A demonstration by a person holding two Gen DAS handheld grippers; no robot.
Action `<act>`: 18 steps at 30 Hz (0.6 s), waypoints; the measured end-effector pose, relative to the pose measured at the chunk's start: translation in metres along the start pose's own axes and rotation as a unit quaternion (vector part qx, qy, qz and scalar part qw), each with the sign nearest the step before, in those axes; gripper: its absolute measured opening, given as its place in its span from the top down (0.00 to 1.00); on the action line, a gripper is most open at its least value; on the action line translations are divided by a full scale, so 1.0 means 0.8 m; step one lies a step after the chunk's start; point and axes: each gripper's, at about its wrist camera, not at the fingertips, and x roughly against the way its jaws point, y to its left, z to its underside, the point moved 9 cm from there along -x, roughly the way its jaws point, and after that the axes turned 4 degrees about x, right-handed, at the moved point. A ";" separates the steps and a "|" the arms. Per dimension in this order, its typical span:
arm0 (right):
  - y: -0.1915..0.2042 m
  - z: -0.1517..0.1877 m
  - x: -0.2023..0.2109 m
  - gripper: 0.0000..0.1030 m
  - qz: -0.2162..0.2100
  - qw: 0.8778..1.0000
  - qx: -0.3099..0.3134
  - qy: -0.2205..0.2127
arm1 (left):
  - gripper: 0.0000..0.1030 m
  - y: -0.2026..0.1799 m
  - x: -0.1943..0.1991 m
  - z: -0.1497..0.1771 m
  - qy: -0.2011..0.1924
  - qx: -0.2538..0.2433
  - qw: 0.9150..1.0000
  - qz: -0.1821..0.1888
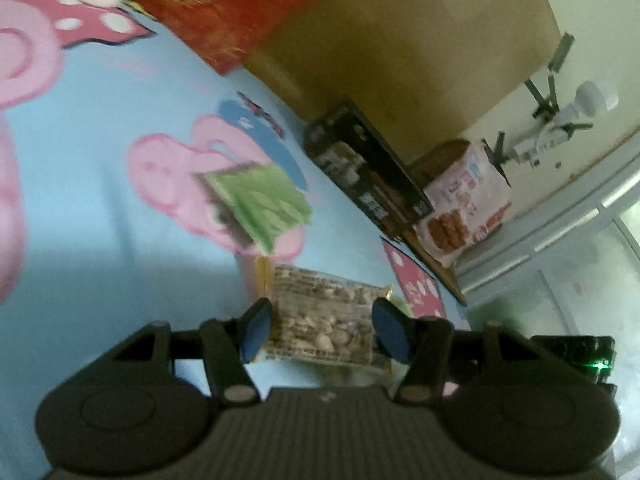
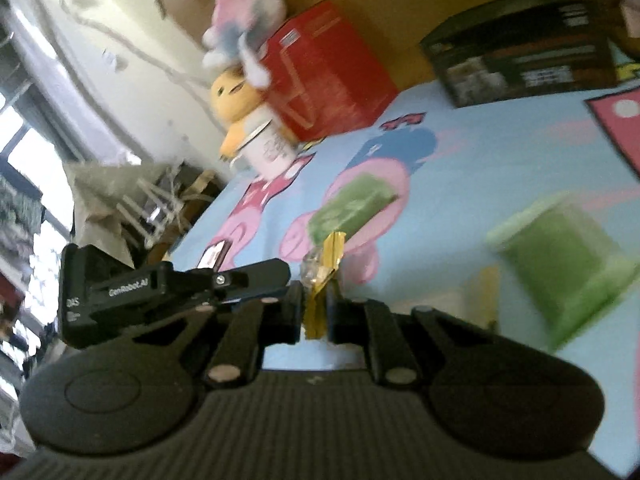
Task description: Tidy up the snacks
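The snacks lie on a bed (image 1: 100, 220) covered with a blue cartoon-print sheet, and the sorting appears to be at an early or middle stage: several packets are loose on the sheet.

The right hand-held gripper (image 2: 316, 312) is closed on the yellow sealed edge of a nut packet (image 1: 324, 320). The left hand-held gripper (image 1: 320, 328) is open, its blue-padded fingers (image 1: 256, 330) straddling the same packet without pressing it, as far as the left view shows.

Loose items remaining: one green packet (image 1: 260, 204) near the middle of the sheet and a second green packet (image 2: 568, 268), blurred, closer to the right hand-held gripper.

Along the headboard (image 1: 400, 40) stand a red box (image 1: 240, 4), a black box (image 1: 368, 164) and a pink-and-white biscuit bag (image 1: 464, 208). Their contents are not visible. A white cup (image 2: 270, 150) and soft toys (image 2: 240, 100) stand beside the red box. No open collecting container is visible.
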 end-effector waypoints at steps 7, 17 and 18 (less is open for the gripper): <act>0.038 0.034 -0.035 0.75 0.026 0.993 0.105 0.045 | 0.46 0.022 0.057 0.014 -0.031 -0.009 0.999 -0.033; 0.075 0.081 -0.051 0.35 0.095 0.930 0.347 0.071 | 0.48 0.025 0.076 0.013 -0.046 -0.032 0.998 -0.043; 0.073 0.082 -0.054 0.36 0.098 0.927 0.353 0.077 | 0.48 0.024 0.073 0.016 -0.042 -0.035 0.997 -0.045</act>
